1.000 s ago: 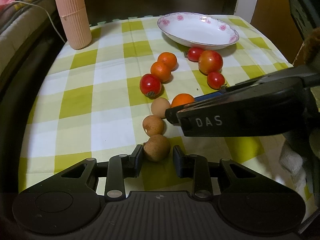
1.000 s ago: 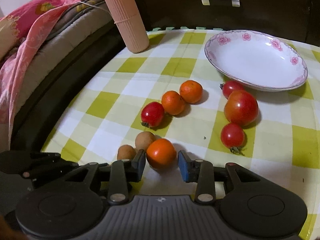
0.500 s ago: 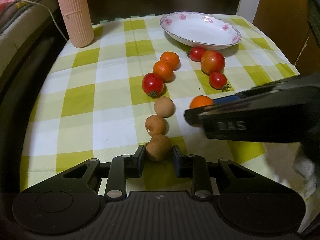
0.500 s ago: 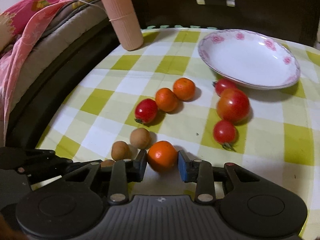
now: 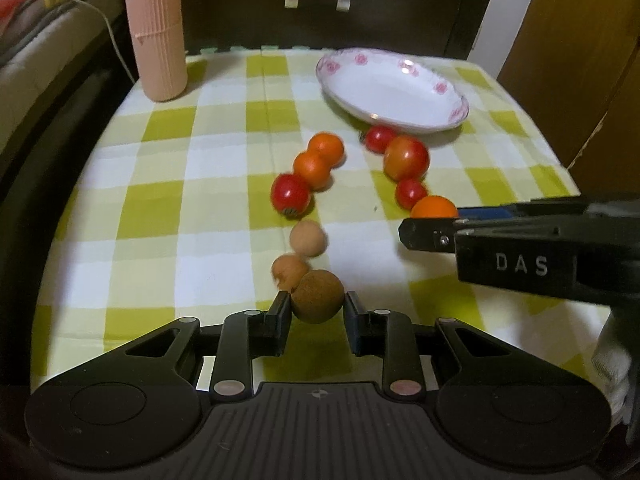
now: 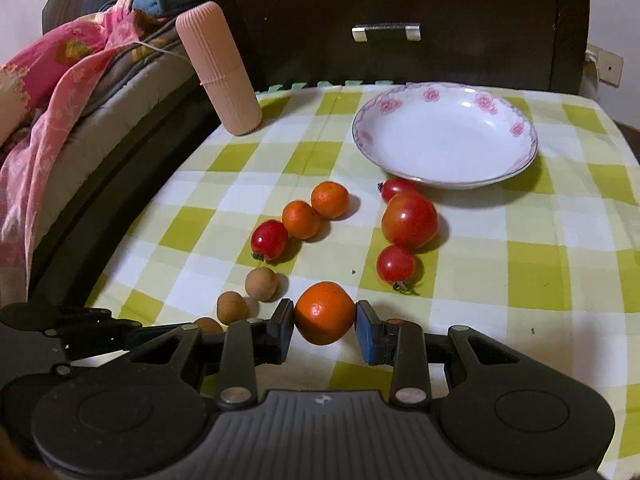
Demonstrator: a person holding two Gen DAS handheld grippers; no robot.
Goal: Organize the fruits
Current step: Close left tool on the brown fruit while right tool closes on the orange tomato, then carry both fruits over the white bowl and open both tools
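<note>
Fruit lies in two loose lines on a green-checked cloth [image 6: 532, 264], running from the near edge toward a white floral plate [image 6: 444, 140] that holds nothing. The left gripper [image 5: 317, 312] is clamped on a brown longan [image 5: 317, 297]; its jaws have just been closing on it, and the fruit seems lifted a little off the cloth, though the blur makes that hard to judge. Two more longans [image 5: 307, 237] sit just beyond it. The right gripper [image 6: 325, 322] grips an orange [image 6: 324, 312] between its pads, black on one side, blue on the other — seen from the left wrist camera it reaches in from the right, the orange just beside a small tomato [image 6: 396, 264]. Past that tomato stand a large tomato [image 6: 409, 220] and another small one at the plate's rim. The other line holds a red tomato [image 6: 269, 239] and two oranges [image 6: 301, 219] touching each other. A ribbed pink cylinder [image 6: 220, 68] stands upright at the far left corner — beside bedding [image 6: 48, 92].
</note>
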